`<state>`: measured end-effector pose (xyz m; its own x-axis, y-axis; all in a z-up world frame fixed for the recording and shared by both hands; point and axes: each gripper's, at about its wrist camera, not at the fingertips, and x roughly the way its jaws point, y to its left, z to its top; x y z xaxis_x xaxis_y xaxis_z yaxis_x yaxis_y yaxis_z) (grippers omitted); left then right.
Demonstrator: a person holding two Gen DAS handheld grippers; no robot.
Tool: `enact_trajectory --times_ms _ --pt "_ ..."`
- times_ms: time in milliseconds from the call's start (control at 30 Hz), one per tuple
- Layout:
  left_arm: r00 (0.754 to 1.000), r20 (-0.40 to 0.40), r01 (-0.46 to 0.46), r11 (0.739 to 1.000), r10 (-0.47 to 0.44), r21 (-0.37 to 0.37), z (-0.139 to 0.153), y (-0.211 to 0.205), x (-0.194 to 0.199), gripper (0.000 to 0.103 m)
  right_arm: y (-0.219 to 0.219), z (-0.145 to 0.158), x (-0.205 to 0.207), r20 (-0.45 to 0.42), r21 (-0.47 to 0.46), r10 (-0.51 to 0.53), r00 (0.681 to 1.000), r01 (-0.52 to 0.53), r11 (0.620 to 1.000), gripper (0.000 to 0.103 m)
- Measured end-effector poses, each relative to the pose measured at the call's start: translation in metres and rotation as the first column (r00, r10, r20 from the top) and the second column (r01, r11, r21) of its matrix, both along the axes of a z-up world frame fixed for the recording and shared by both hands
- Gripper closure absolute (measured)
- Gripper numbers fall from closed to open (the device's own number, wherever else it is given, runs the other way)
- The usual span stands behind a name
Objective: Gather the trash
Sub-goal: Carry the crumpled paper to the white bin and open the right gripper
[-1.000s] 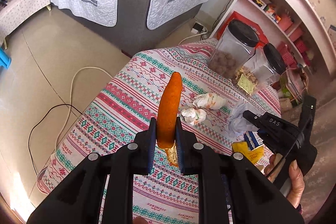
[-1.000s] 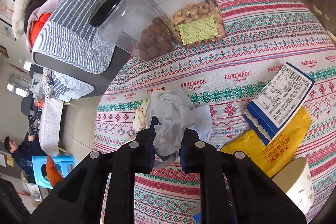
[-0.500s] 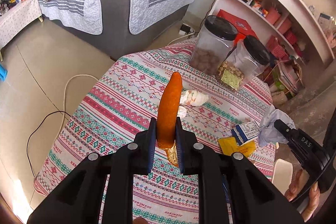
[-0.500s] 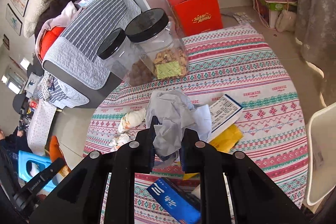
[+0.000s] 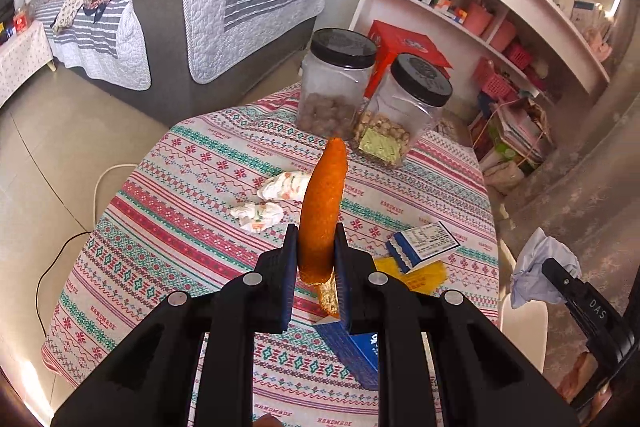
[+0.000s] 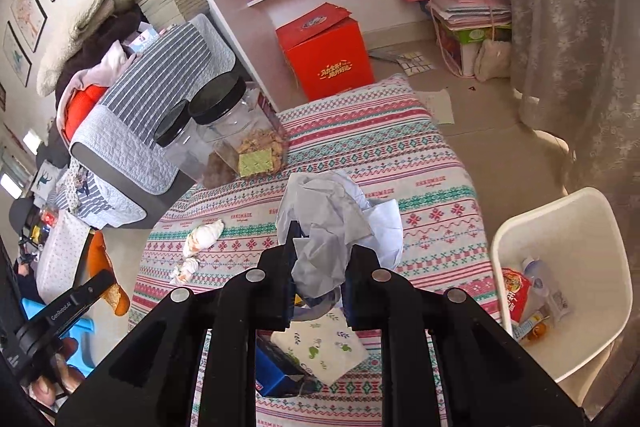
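The round surface with the red-and-teal patterned cloth (image 6: 400, 143) sits below both my hands, and the white plastic waste bin (image 6: 600, 227) stands on the floor just beside its right edge, already holding a few wrappers. That bin is what the next move turns on: in the right wrist view it lies to the right of and below my right gripper (image 6: 318, 259), near it, while my left gripper (image 5: 316, 255) is over the middle-left of the cloth, so I judge the right hand much the nearer of the two. My right fingers are clamped on a crumpled pale blue-grey paper wad (image 6: 336, 223), which bulges up and forward past the tips, lifted clear of the cloth. My left fingers are clamped on the lower end of a long orange corn-dog-like food stick (image 5: 322, 199); its long axis runs straight out along the fingers, pointing away from me toward the two clear plastic jars with black lids (image 5: 372, 99), with a bitten yellowish end below the grip. Left on the cloth: two small crumpled white tissues with orange stains (image 5: 276, 199) ahead-left of the stick, a blue-and-white printed box (image 5: 424, 247) on a yellow wrapper (image 5: 420, 277) to its right. To drop, I think the right hand swings right and down over the rim; the left must cross the whole surface.
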<state>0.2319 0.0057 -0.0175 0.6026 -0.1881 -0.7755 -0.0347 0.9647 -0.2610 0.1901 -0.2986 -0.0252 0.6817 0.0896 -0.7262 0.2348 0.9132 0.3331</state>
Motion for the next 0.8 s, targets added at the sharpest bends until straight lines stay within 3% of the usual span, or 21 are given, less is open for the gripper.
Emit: enact_trajectory --times_ms 333,600,800 --pt "0.992 0.084 0.09 0.996 -0.091 0.017 0.006 -0.064 -0.013 0.086 -0.054 0.011 -0.044 0.083 -0.132 -0.156 0.984 0.166 0.977 0.086" --pt "0.981 0.085 0.172 0.985 -0.174 0.032 -0.001 -0.119 -0.017 0.085 -0.097 0.014 -0.076 0.148 -0.325 -0.249 0.957 0.285 0.902 0.085" --pt "0.968 0.072 0.237 0.97 -0.241 0.055 -0.01 -0.163 -0.025 0.085 -0.131 0.01 -0.096 0.143 -0.372 -0.315 0.938 0.346 0.862 0.085"
